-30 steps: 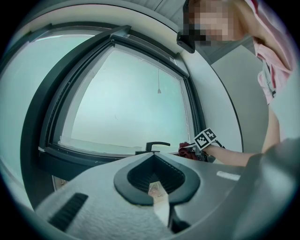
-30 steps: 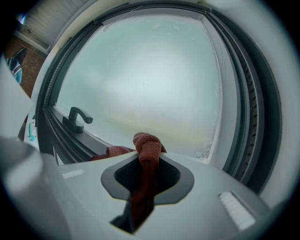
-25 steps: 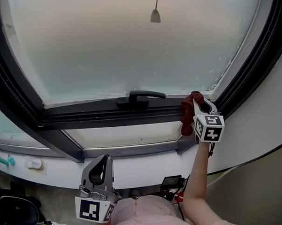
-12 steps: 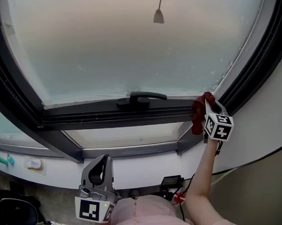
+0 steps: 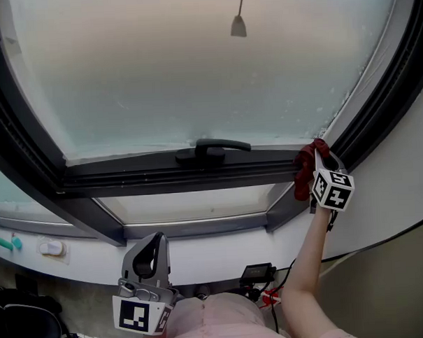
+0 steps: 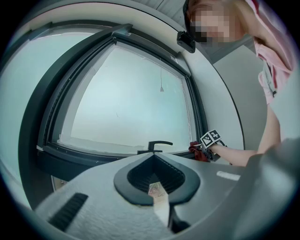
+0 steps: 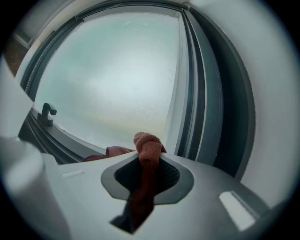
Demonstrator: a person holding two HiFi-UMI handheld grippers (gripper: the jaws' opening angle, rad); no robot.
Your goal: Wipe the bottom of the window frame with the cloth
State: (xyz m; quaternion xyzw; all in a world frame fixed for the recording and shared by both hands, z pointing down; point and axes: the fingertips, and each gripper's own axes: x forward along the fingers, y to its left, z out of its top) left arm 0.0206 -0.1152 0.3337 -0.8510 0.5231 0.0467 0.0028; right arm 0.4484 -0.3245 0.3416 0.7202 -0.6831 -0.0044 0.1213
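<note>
Surroundings: frosted glass pane point(image 5: 193, 67) fills the upper field, with a pull cord weight point(image 5: 239, 25) hanging in front of it near the top. Dark window frame point(image 5: 163, 177) runs under the pane. A black window handle point(image 5: 210, 147) sits on the bottom rail at mid-span, well to the left of the working end. Below the frame, a pale sill point(image 5: 201, 253) curves across. A teal item point(image 5: 6, 241) and a white item point(image 5: 52, 245) lie at its far left; what they are cannot be told. A black device with cables point(image 5: 256, 273) lies low in the centre, just beside the person's forearm point(image 5: 303, 266).

Right gripper point(image 5: 316, 154) is clamped on the red cloth point(image 5: 306, 169). The right gripper view shows the fabric bunched between the jaws, with a knot-like fold above them. The cloth lies at the right end of the bottom rail, in the corner where the rail meets the right upright.

Left gripper point(image 5: 153, 244) is held low near the person's pink top point(image 5: 211, 322), well apart from the frame, jaws together with nothing between them.
</note>
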